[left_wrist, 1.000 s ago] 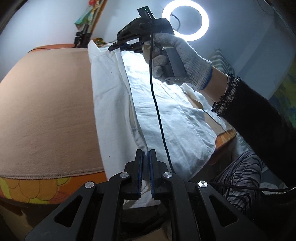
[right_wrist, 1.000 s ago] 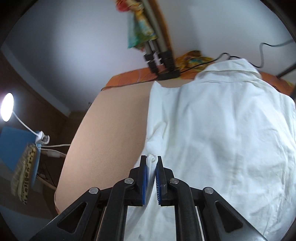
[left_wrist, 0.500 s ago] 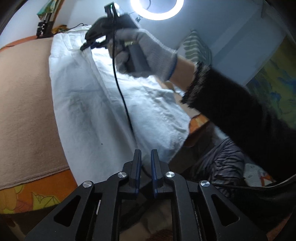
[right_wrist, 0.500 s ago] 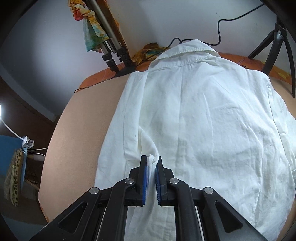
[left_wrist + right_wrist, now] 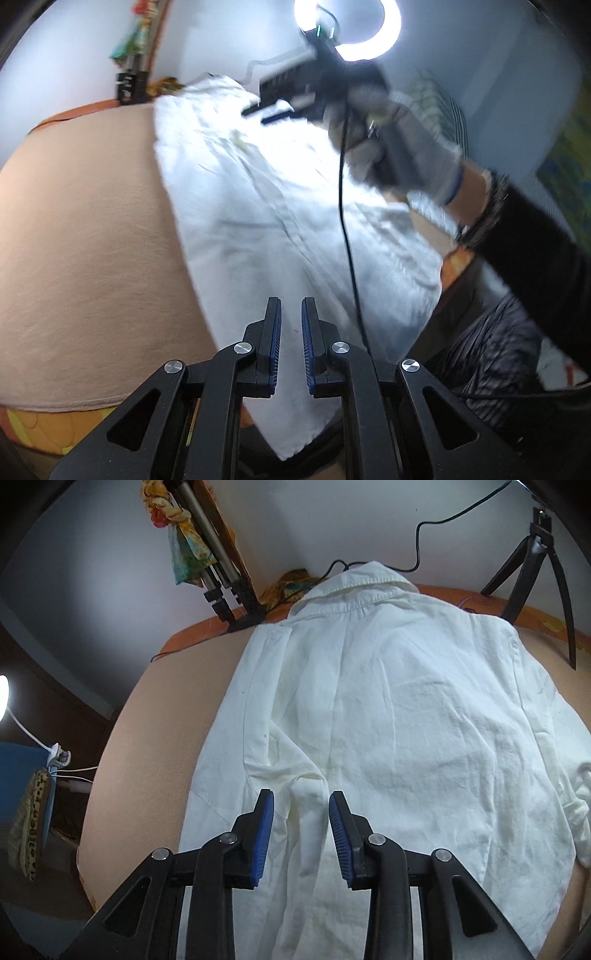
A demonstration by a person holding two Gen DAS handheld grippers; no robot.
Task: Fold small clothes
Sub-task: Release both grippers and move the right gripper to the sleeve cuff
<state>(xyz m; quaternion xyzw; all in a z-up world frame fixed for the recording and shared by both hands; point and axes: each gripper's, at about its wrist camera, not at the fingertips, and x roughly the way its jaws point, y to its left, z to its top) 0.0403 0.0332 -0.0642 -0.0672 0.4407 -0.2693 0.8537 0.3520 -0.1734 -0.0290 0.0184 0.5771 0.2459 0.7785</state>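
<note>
Both my grippers have just let go: right gripper (image 5: 301, 799) fingers spread wide, left gripper (image 5: 291, 310) fingers narrowly parted, empty. White shirt (image 5: 388, 709) lies back-up on the tan table (image 5: 155, 731), left side folded inward; right side comes next, I judge.

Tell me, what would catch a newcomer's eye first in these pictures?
A big white shirt lies back-up across a tan blanket, collar at the far end, one side panel folded in. The right gripper hangs open right above the fabric, blue pads spread wide. In the left view a glowing ring light shines at the top, above a gloved hand blurred in motion, while the left gripper stands open near the hem.
</note>
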